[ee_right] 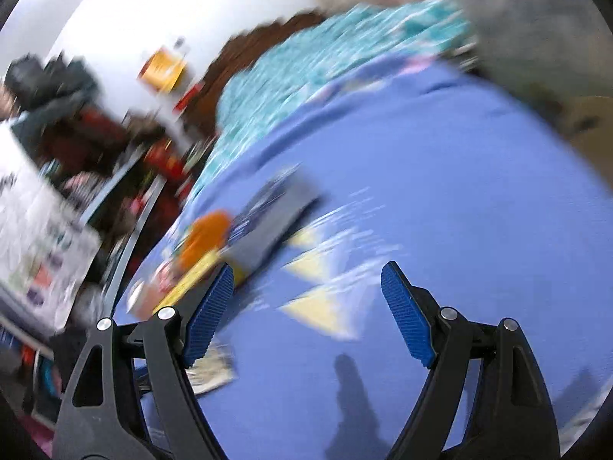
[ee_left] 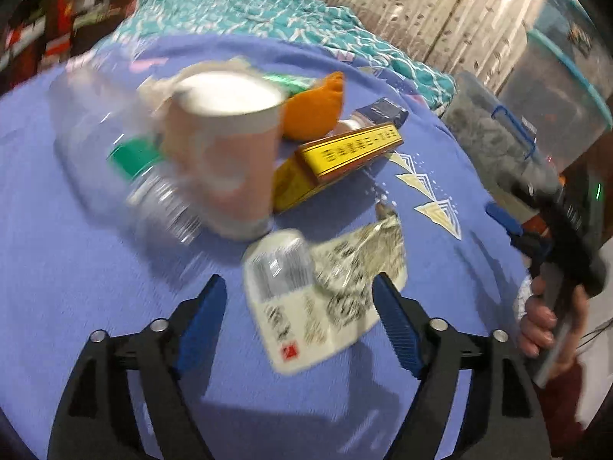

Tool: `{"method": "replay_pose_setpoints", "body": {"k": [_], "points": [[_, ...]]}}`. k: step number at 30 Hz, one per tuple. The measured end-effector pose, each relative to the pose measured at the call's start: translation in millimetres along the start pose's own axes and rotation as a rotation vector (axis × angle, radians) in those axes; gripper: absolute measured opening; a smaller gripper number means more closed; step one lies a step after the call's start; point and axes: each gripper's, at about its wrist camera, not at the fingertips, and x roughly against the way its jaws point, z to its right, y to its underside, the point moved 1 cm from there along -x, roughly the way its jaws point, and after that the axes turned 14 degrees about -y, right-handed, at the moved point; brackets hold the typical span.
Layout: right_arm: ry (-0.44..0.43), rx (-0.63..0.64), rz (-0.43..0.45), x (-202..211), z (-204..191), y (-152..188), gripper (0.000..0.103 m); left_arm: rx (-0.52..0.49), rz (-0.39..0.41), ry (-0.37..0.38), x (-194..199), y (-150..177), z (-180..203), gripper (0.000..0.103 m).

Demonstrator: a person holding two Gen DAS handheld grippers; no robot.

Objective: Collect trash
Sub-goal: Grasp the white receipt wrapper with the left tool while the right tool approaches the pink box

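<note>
Trash is piled on the blue bedsheet: a pink paper cup, clear bottle, yellow box, orange peel and a crumpled wrapper. Left gripper is spread wide right over the wrapper, gripping nothing. Right gripper is wide too, over bare sheet.

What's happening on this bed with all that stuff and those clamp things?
A person is clearing trash off a blue sheet with a gripper in each hand. The left gripper hovers with jaws open over a flat wrapper, beside a cup, bottle and yellow box. The right gripper is open and holds nothing.
</note>
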Motion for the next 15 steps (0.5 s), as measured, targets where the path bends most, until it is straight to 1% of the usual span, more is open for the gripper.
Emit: {"method": "replay_pose_setpoints", "body": {"k": [1,2,3,4,5,6,7,8,10,11,12,14,15], "points": [[-0.024,-0.003,-0.027,-14.3,-8.6,-0.5,0.080,-0.031,0.011,-0.014,-3.9,-2.2,9.4,0.077],[-0.046,-0.001,-0.056,-31.7,-19.2,-1.5,0.080,-0.046,0.017,-0.025,-7.2,-2.4,14.4,0.082],[-0.054,0.002,-0.070,-42.2,-26.0,-3.6,0.080,-0.061,0.035,-0.045,-8.8,-0.8,18.6,0.082],[-0.050,0.006,-0.084,-57.1,-34.7,-6.3,0.080,-0.080,0.055,-0.082,-10.6,0.2,25.6,0.077],[-0.040,0.010,-0.094,-71.3,-41.3,-8.4,0.080,-0.100,0.065,-0.109,-12.3,0.7,30.8,0.067],[-0.031,0.011,-0.105,-83.5,-45.0,-11.4,0.079,-0.123,0.074,-0.113,-11.1,1.9,35.7,0.060],[-0.020,0.011,-0.113,-91.3,-46.7,-13.6,0.078,-0.126,0.075,-0.086,-9.2,3.2,37.0,0.054],[0.000,0.007,-0.128,-104.0,-47.2,-15.0,0.070,-0.116,0.066,-0.059,-7.8,5.0,35.8,0.050],[0.016,0.019,-0.176,-122.0,-49.2,-12.9,0.048,-0.108,0.058,-0.038,-3.5,9.3,30.9,0.048],[0.012,0.040,-0.185,-125.7,-52.9,-9.7,0.039,-0.104,0.054,-0.028,-0.6,12.7,28.7,0.046],[-0.002,0.052,-0.186,-124.0,-56.1,-7.4,0.039,-0.098,0.049,-0.013,4.0,16.2,25.1,0.046],[0.005,0.071,-0.195,-114.6,-60.4,0.5,0.037,-0.087,0.048,0.014,13.0,23.5,16.4,0.045],[-0.001,0.089,-0.207,-104.7,-62.9,10.2,0.036,-0.082,0.050,0.025,18.1,27.7,10.9,0.045]]}}
